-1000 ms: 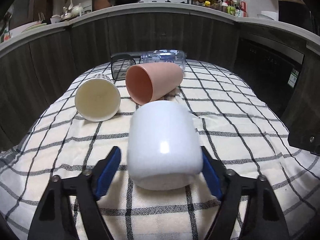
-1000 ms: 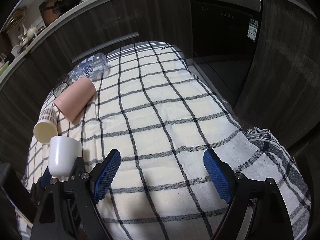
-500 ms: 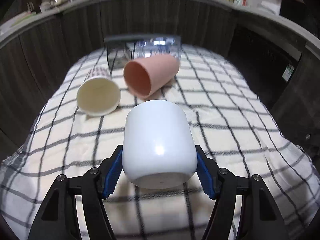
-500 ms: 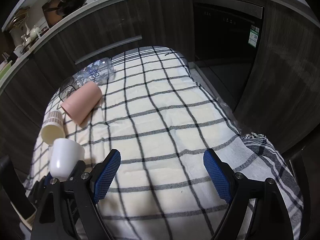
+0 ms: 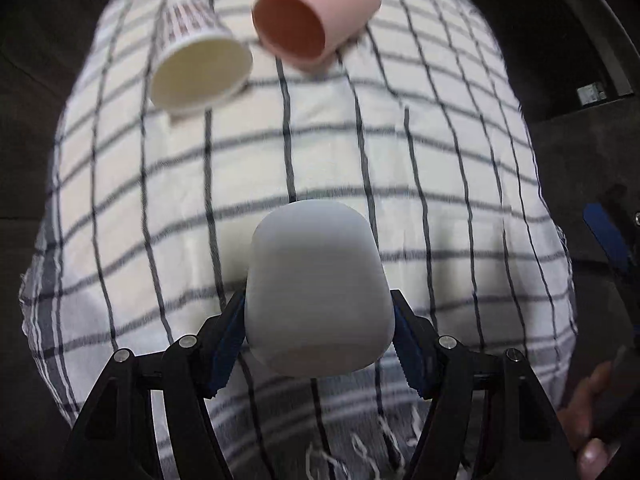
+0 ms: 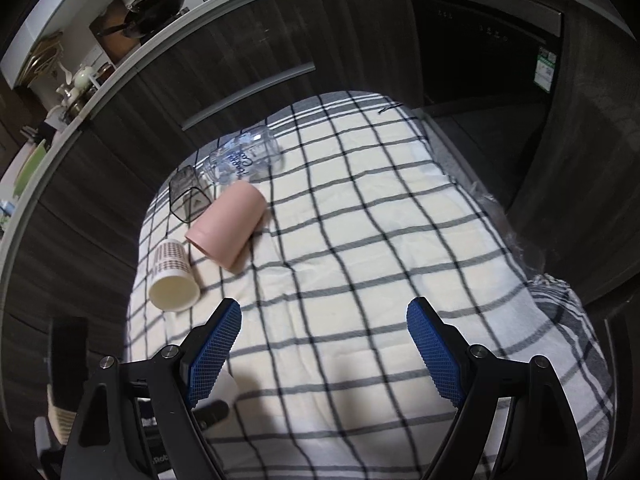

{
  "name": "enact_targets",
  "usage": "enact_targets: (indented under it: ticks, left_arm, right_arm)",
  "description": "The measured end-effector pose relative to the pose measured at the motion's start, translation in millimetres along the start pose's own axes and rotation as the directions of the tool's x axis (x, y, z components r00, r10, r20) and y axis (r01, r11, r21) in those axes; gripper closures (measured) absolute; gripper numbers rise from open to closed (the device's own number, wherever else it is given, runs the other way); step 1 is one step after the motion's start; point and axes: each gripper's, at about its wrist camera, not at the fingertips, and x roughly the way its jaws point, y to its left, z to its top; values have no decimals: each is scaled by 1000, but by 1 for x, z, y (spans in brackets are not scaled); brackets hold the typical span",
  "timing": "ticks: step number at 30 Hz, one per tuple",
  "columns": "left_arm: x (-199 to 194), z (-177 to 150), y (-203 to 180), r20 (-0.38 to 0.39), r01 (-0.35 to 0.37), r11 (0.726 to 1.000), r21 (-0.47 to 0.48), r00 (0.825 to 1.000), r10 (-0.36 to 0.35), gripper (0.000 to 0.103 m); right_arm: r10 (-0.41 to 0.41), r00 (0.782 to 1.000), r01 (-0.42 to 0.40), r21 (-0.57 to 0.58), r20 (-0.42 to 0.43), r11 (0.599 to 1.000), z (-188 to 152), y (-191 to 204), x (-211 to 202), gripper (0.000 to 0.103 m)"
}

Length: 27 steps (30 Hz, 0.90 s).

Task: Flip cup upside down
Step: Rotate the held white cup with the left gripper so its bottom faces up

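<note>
My left gripper [image 5: 318, 336] is shut on a white cup [image 5: 316, 288], its blue pads pressed on both sides. The cup is lifted above the checked cloth [image 5: 360, 160], with its rounded closed base pointing away from the camera; the view is blurred. In the right wrist view only a small white piece of the cup [image 6: 226, 388] shows behind the left finger. My right gripper [image 6: 324, 354] is open and empty above the cloth's near part.
A pink cup [image 5: 312, 20] [image 6: 228, 230] and a paper cup [image 5: 200, 68] [image 6: 172, 282] lie on their sides at the far end. A clear bottle [image 6: 244, 156] and a dark clear container [image 6: 186, 196] lie behind them. Dark cabinets surround the table.
My left gripper closed on the white cup, lifted it off the cloth and tilted downward. The right gripper rose and drew back slightly, still open.
</note>
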Motion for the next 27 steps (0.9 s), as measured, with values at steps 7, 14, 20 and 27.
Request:
enact_targets:
  ticks: [7, 14, 20, 27]
  left_arm:
    - [20, 30, 1, -180, 0, 1000, -31, 984, -5, 36]
    - [34, 56, 0, -227, -19, 1000, -21, 974, 14, 36]
    - [33, 61, -3, -199, -31, 999, 10, 979, 32, 36]
    - [24, 48, -1, -147, -31, 999, 6, 989, 32, 29]
  right_arm:
    - [30, 998, -28, 55, -47, 998, 11, -1, 21, 18]
    - [37, 997, -32, 90, -62, 995, 25, -7, 38, 18]
    - [32, 996, -24, 101, -85, 995, 28, -12, 50, 18]
    - [17, 996, -11, 73, -84, 997, 24, -8, 46, 18]
